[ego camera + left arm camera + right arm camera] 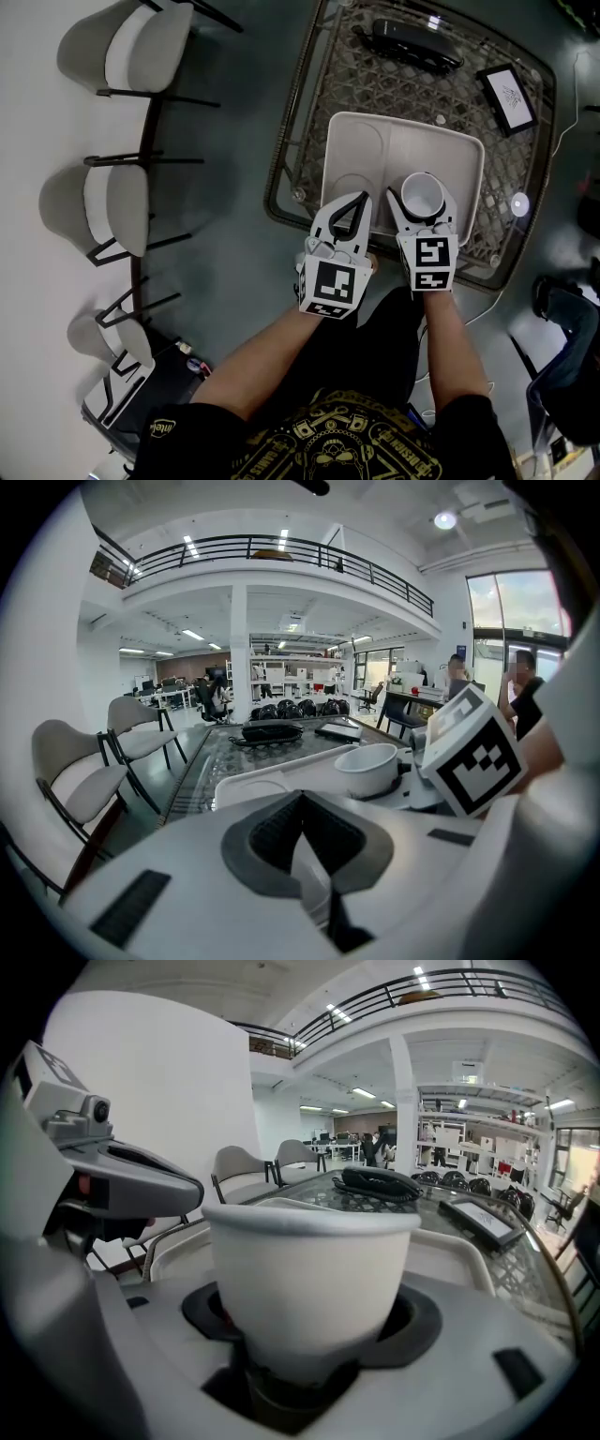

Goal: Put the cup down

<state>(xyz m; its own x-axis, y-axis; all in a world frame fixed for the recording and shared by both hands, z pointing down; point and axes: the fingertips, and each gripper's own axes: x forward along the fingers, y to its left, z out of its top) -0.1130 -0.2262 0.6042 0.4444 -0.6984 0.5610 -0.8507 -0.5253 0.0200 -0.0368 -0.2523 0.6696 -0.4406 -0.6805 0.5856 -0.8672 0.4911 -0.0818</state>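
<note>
A: Right gripper (421,201): clasping white round cup (309,1279), upright, low over pale rectangular plastic tray (361,150) on glass-topped bench (412,89). Set down?
B: Contact unclear; release outstanding. Left gripper (360,197): pressed together, empty.

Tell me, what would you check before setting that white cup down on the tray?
1. Grip: the right gripper has its fingers closed on the cup: ok.
2. Posture: the cup stands upright, mouth up: ok.
3. Place: the cup is over the tray: ok.
4. Contact: the cup base resting on the tray: cannot tell.
5. Clearance: the left gripper is shut, empty and apart from the cup: ok.
</note>
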